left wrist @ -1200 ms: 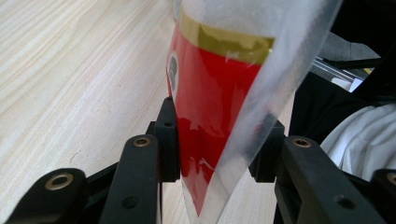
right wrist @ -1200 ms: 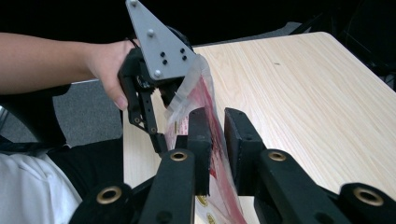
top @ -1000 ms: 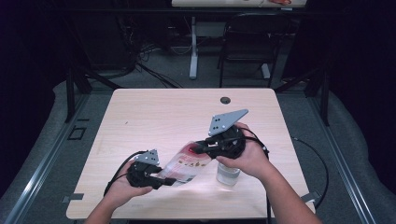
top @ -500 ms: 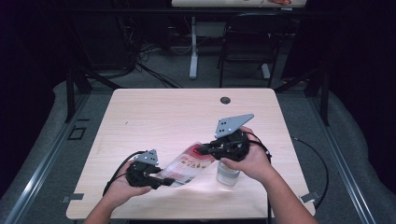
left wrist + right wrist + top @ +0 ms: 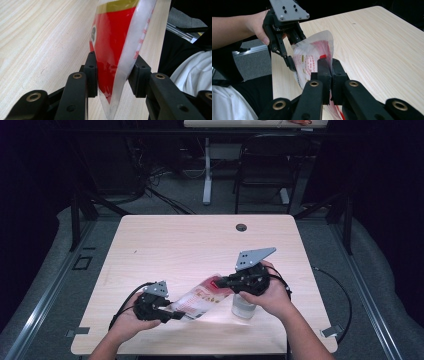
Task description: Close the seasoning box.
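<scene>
Two grippers share one plastic bag (image 5: 202, 297), low and centre in the high view, stretched slantwise just above the pale wooden counter (image 5: 190, 245). My left gripper (image 5: 172, 312) sits at the bag's lower left end; in the left gripper view its fingers (image 5: 91, 72) stand about half apart, pressing the bag's red and white bottom edge from both sides. My right gripper (image 5: 220, 282) takes the upper right end; its jaws have just been closing, and in the right gripper view its fingers (image 5: 324, 75) are pinched almost together on the bag's top edge. A clear jar (image 5: 243, 306) stands on the counter just under my right hand (image 5: 270, 292).
</scene>
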A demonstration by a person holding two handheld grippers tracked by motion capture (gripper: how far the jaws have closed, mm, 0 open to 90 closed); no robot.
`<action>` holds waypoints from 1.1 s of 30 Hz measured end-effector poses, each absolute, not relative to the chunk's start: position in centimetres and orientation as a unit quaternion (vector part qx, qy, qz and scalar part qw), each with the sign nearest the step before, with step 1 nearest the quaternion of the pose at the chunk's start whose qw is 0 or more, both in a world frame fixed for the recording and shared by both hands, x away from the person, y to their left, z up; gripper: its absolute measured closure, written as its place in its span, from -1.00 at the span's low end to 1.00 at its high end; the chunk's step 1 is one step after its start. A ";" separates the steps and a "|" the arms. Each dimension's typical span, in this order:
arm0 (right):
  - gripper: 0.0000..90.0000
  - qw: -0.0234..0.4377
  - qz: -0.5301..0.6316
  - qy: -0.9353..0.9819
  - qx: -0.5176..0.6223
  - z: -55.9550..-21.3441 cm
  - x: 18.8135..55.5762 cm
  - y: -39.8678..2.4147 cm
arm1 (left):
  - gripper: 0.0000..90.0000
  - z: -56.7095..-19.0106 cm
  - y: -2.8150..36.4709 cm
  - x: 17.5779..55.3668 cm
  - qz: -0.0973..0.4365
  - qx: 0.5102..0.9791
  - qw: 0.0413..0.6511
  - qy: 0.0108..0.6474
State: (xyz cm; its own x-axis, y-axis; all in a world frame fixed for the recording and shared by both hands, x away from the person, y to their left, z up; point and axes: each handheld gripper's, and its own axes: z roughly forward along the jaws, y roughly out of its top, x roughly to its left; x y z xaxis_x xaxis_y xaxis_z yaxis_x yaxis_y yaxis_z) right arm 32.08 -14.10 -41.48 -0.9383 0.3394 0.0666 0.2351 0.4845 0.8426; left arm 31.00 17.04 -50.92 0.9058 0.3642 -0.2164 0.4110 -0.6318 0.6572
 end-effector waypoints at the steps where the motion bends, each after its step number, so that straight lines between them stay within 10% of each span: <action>1: 0.97 0.054 0.482 0.858 0.169 -41.6 32.1 -14.2 | 0.44 -50.9 17.1 31.0 -0.032 0.903 0.371 0.215; 33: 0.98 0.051 0.522 0.831 0.184 -43.3 32.2 -15.7 | 0.45 -49.5 17.1 31.2 -0.033 0.909 0.351 0.221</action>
